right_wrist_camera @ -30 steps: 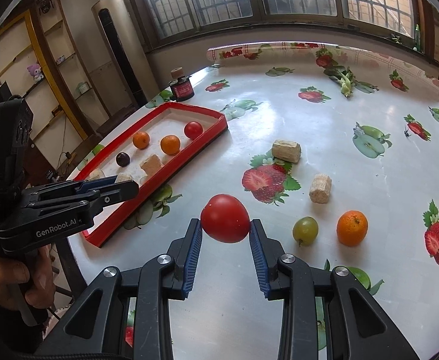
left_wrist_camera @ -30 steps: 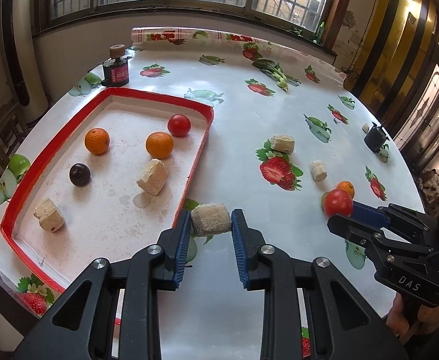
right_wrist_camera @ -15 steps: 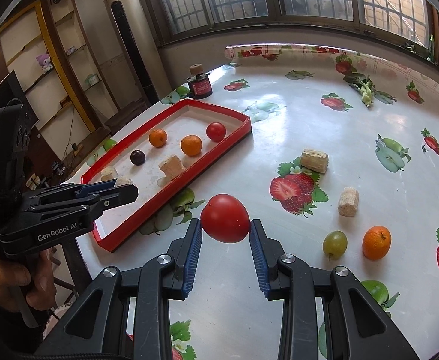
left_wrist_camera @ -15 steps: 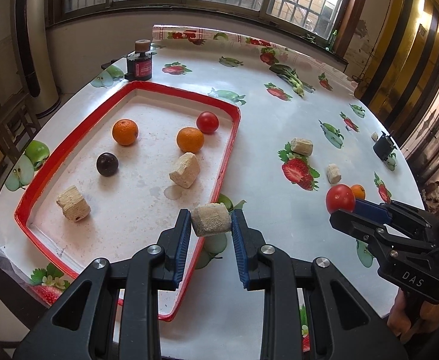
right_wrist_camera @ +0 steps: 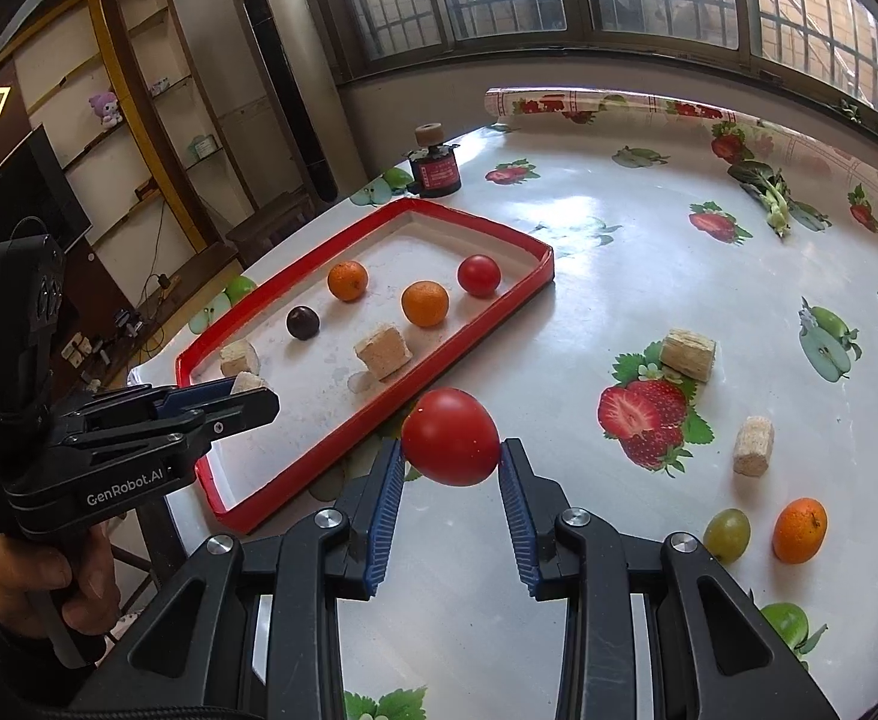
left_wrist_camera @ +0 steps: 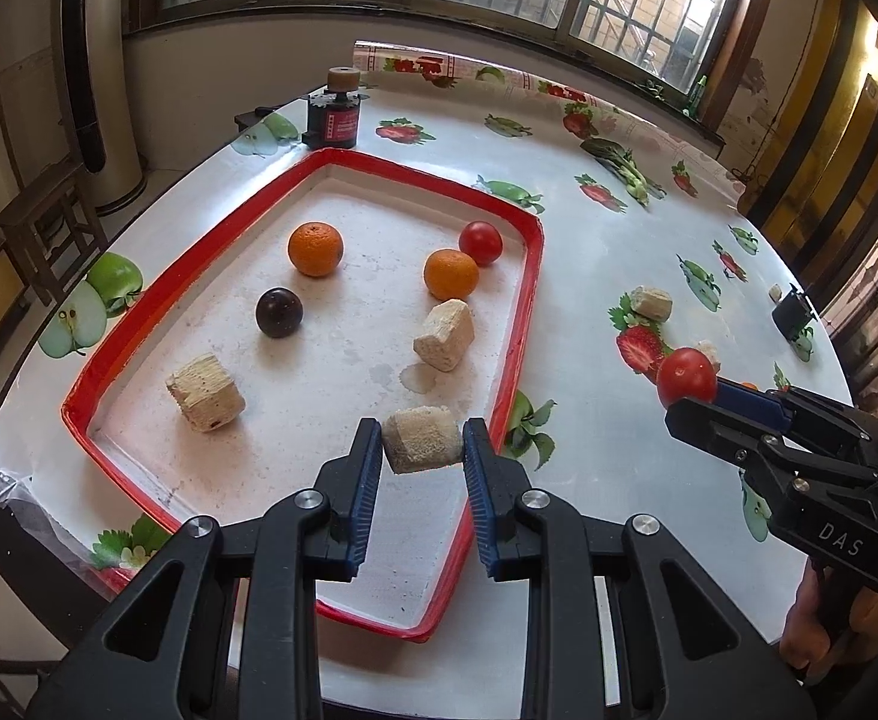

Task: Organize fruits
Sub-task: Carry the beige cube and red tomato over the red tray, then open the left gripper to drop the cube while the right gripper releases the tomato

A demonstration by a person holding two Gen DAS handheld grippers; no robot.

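Left claw point(left_wrist_camera: 421, 450) clamps a beige chunk point(left_wrist_camera: 422, 439), held above the near end of the red tray point(left_wrist_camera: 526, 324). Right claw point(right_wrist_camera: 451, 471) grips a red tomato point(right_wrist_camera: 451, 437) over the tabletop point(right_wrist_camera: 589, 312), just right of the tray's rim.

tablecloth point(right_wrist_camera: 589, 276): glossy plastic sheet, fruit print
tray point(left_wrist_camera: 532, 300): red rim, matt chalky floor
tomato point(right_wrist_camera: 451, 437): smooth, shiny skin
block point(left_wrist_camera: 422, 441) over the tray: rough, fibrous, pale
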